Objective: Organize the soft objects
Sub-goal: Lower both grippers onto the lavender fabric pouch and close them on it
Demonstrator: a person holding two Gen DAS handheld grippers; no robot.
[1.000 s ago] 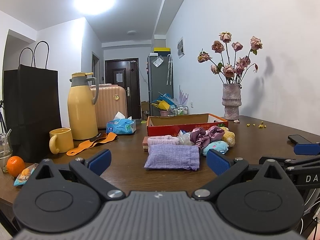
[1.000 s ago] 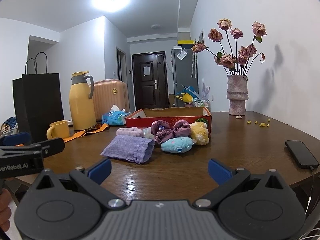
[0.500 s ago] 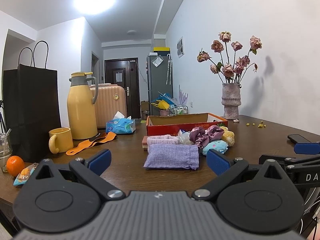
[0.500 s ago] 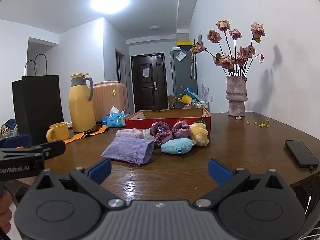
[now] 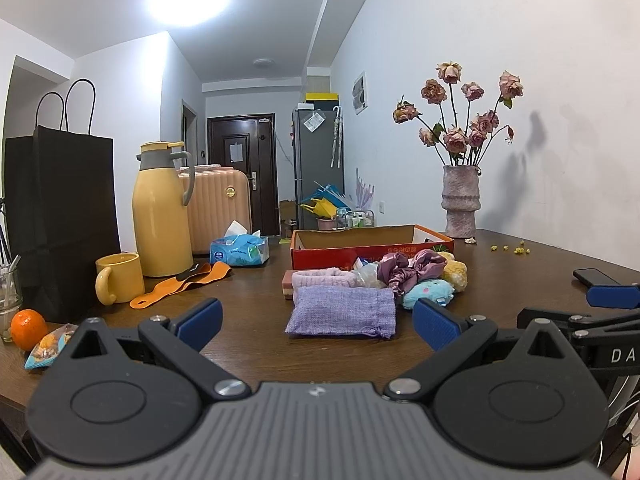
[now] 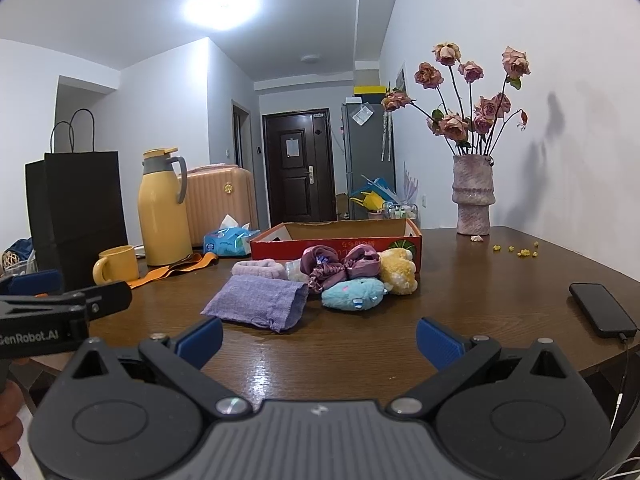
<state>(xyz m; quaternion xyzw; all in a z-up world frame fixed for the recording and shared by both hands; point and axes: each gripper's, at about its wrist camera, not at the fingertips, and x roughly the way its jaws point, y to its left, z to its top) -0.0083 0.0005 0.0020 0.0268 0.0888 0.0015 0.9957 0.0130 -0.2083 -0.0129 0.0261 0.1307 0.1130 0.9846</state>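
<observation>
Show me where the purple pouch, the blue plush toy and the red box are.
purple pouch (image 5: 342,310), left wrist view, middle of the fabric.
blue plush toy (image 6: 352,294), right wrist view, middle of its body.
red box (image 6: 280,246), right wrist view, front wall near the left corner.

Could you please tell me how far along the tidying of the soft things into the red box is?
Nothing looks done: the red box shows no soft item inside. Nothing is in hand; the left gripper and right gripper are open and empty. Left to do: purple pouch, pink headband, scrunchies, blue plush, yellow plush.
</observation>
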